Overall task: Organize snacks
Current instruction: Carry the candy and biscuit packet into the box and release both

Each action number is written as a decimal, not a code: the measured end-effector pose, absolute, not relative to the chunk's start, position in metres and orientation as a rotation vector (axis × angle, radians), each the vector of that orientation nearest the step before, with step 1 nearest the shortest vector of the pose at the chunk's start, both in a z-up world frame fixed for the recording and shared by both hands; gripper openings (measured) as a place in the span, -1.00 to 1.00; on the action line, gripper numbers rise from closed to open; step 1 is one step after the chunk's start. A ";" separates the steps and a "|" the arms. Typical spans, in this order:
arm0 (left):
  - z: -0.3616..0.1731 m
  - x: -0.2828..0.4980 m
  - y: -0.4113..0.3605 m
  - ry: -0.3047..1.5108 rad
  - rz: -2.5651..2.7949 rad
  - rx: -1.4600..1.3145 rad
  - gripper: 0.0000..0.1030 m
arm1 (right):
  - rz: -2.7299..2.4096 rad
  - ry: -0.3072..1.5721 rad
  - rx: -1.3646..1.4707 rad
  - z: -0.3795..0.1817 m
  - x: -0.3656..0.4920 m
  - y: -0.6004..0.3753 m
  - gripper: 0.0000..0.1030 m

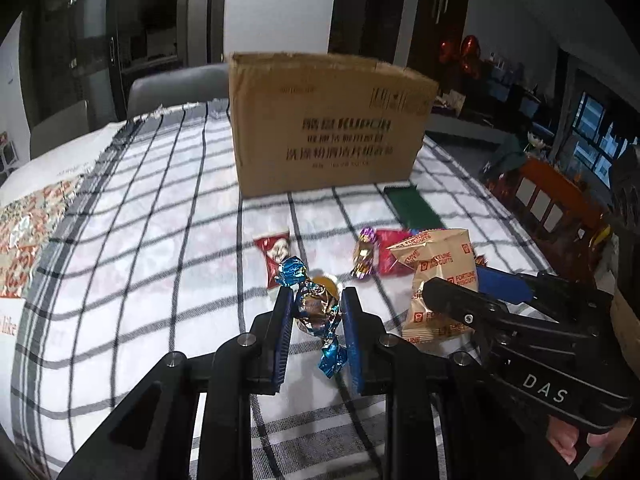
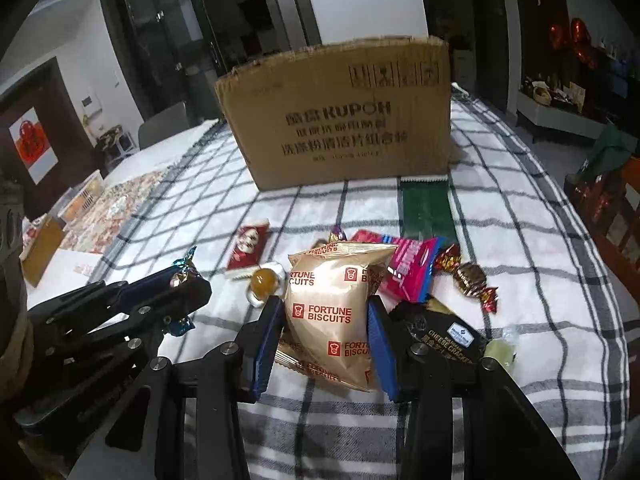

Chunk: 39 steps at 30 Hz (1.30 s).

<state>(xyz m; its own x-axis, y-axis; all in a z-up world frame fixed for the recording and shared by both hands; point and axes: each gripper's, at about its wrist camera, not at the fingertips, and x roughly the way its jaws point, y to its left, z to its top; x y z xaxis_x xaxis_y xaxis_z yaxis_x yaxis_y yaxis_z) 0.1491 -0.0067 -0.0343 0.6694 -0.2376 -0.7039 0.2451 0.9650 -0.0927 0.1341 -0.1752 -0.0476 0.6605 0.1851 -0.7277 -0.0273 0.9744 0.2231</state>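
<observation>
Left wrist view: left tool (image 1: pixel 316 312) is clenched on a blue-and-gold foil candy (image 1: pixel 314 306), pads pressing its wrapped middle, twisted ends sticking out above and below.
Candy's axis: runs roughly along the fingers, tilted a little.
Drop target: cardboard box (image 1: pixel 332 128) stands upright straight ahead on the checked cloth of the bench (image 1: pixel 160 200), well apart from the tool.
Left behind: red sachet (image 1: pixel 276 252), purple-gold candy (image 1: pixel 365 256) and green packet (image 1: pixel 414 206) lie between tool and box.
Right wrist view: right tool (image 2: pixel 326 320) is grasping a gold Fortune Biscuits pack (image 2: pixel 332 308), blue pads against both sides.
Pack's axis: long side points forward toward the box, which is dead ahead and slightly right.
Nearby: amber jelly cup (image 2: pixel 264 280) just left, black cheese-cracker packet (image 2: pixel 448 332) just right, pink pack (image 2: pixel 408 268) behind.
Nearer hand: hard to call, both look similarly placed; I'd judge both loads go forward and over the box rim next.
</observation>
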 end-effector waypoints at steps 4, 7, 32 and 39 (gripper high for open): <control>-0.014 0.144 -0.006 0.744 -0.280 0.014 -0.52 | 0.121 0.793 0.203 -0.028 0.129 -0.178 -0.16; 0.001 0.144 -0.007 0.708 -0.285 0.023 -0.52 | 0.120 0.753 0.193 -0.013 0.128 -0.179 -0.16; 0.097 0.254 -0.027 0.554 -0.317 0.127 -0.52 | 0.114 0.591 0.137 0.080 0.236 -0.215 -0.16; 0.105 0.298 -0.029 0.561 -0.342 0.124 -0.52 | 0.122 0.607 0.135 0.092 0.282 -0.226 -0.16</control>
